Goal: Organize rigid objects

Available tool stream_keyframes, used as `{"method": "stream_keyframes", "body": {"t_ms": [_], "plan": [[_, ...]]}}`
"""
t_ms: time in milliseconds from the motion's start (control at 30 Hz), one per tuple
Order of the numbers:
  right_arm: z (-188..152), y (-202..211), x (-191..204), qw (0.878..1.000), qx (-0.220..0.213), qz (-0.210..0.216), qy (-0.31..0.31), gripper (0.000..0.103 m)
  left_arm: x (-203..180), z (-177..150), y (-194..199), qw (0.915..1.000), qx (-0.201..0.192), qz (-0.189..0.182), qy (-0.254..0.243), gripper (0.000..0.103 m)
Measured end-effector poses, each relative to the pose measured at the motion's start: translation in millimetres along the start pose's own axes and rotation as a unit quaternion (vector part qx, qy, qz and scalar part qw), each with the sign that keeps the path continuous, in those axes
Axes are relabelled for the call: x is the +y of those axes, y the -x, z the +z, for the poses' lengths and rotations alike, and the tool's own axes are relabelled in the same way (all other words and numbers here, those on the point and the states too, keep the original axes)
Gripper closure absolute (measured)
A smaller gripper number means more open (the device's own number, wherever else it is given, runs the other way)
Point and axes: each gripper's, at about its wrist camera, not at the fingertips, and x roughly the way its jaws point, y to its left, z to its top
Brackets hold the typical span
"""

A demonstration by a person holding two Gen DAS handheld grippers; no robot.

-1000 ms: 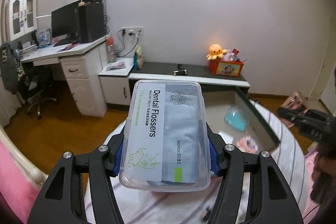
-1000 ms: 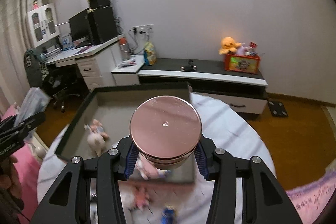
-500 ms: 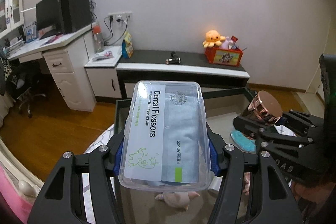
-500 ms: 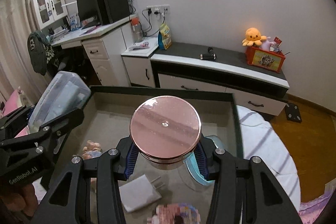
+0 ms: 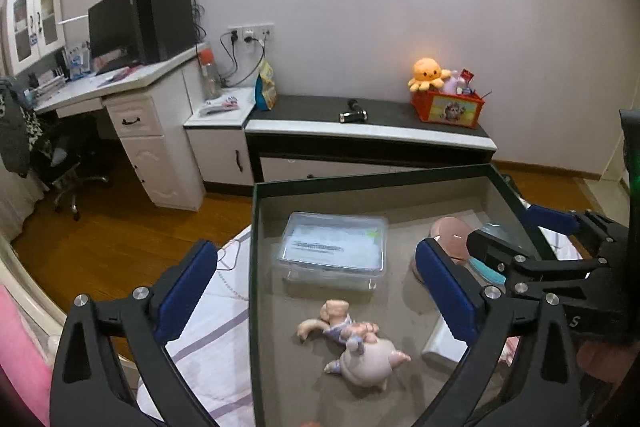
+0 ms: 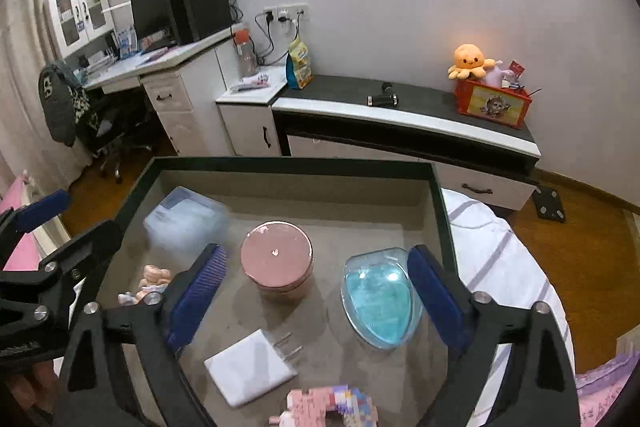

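Both grippers, left (image 5: 316, 287) and right (image 6: 316, 287), had ribbed blue fingers (image 6: 200, 291) spreading, released, nothing between them. Beyond, inside the dark-rimmed tray (image 6: 296, 163), the round pink metal tin (image 6: 277, 259) stood mid-floor; the clear plastic box (image 5: 332, 251) lay far left.

Clear flosser box (image 5: 334, 249) lies flat, label up, at far left of the dark-rimmed tray (image 6: 438, 195). Rose-gold lidded jar (image 6: 277, 255) stands upright mid-tray, apart from the box. Both slightly blurred; neither is gripped.
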Motion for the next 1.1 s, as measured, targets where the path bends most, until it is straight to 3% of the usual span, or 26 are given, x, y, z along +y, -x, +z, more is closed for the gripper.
{"method": "stream_keyframes", "body": {"t_ms": [500,1100], "plan": [[-31,83,12,0.999,-0.045,0.003,-0.019,0.009,8,-30,103,0.9984,-0.047,-0.016,0.025,0.000],[-85,175,22,0.995,-0.094,0.003,-0.019,0.009,0,-81,178,0.9974,-0.067,-0.001,0.028,0.000]]}}
